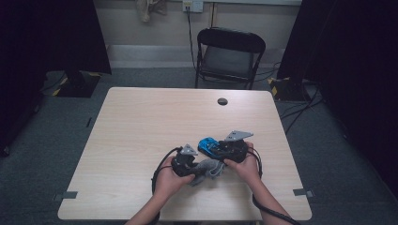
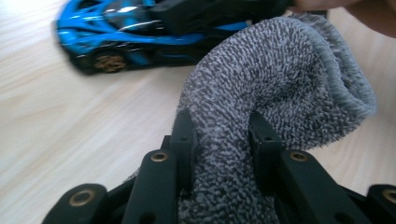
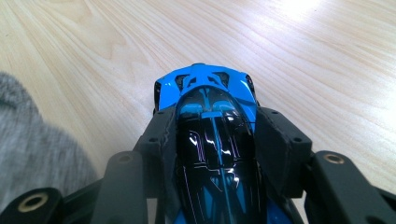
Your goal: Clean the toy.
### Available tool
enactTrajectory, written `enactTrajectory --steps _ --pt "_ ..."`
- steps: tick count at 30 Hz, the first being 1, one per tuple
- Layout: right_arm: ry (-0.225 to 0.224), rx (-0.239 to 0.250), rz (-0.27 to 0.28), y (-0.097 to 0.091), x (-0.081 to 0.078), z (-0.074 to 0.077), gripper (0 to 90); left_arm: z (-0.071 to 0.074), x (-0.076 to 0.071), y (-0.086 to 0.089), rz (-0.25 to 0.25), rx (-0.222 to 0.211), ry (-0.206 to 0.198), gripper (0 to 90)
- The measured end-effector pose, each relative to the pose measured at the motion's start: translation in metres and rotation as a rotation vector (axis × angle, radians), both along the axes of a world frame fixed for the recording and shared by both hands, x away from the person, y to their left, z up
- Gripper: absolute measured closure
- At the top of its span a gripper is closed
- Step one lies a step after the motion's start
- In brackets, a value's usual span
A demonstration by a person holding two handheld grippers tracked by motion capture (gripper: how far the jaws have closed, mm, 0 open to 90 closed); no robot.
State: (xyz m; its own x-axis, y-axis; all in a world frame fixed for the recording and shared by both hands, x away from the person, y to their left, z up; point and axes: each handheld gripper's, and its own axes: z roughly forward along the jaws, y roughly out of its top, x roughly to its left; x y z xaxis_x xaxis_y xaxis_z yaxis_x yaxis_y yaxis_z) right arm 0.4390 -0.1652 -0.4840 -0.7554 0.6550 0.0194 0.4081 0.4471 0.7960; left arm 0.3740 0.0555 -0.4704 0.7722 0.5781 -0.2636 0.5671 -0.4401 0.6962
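Two forearms reach in from the bottom edge of the high view, each hand holding a gripper over a pale wooden counter (image 1: 141, 122). On the left, the left gripper (image 2: 219, 135) has its jaws pinched on a bunched grey cloth (image 2: 280, 79), whose folded end rises past them. On the right, the right gripper (image 3: 212, 140) has its jaws clamped along both sides of a blue and black toy car (image 3: 210, 116), which rests on the counter just beside the cloth. An empty black chair (image 1: 230, 54) stands beyond the far edge.
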Motion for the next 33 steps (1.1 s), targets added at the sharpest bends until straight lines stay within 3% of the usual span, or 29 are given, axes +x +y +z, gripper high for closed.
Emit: enactTrajectory --steps 10,12,16,22,29,33 --pt "0.001 0.0 0.002 0.0 0.0 0.0 50.0 -0.01 -0.011 -0.037 -0.129 -0.007 0.036 68.8" --pt "0.001 0.001 0.002 0.0 0.0 0.0 50.0 -0.011 -0.011 -0.042 -0.14 -0.03 0.048 68.8" --pt "0.0 -0.001 0.003 0.0 0.0 0.0 50.0 -0.011 -0.01 -0.053 -0.165 -0.026 0.06 68.8" --pt "-0.001 0.0 0.002 0.0 0.0 0.0 50.0 -0.01 0.0 -0.059 -0.114 0.004 0.05 68.8" --pt "-0.001 0.0 0.003 0.0 0.0 0.0 50.0 -0.011 0.013 -0.048 -0.032 0.017 0.048 68.7" --pt "-0.001 0.002 0.001 0.0 0.0 0.0 50.0 -0.011 0.019 -0.042 -0.015 0.021 0.055 68.7"
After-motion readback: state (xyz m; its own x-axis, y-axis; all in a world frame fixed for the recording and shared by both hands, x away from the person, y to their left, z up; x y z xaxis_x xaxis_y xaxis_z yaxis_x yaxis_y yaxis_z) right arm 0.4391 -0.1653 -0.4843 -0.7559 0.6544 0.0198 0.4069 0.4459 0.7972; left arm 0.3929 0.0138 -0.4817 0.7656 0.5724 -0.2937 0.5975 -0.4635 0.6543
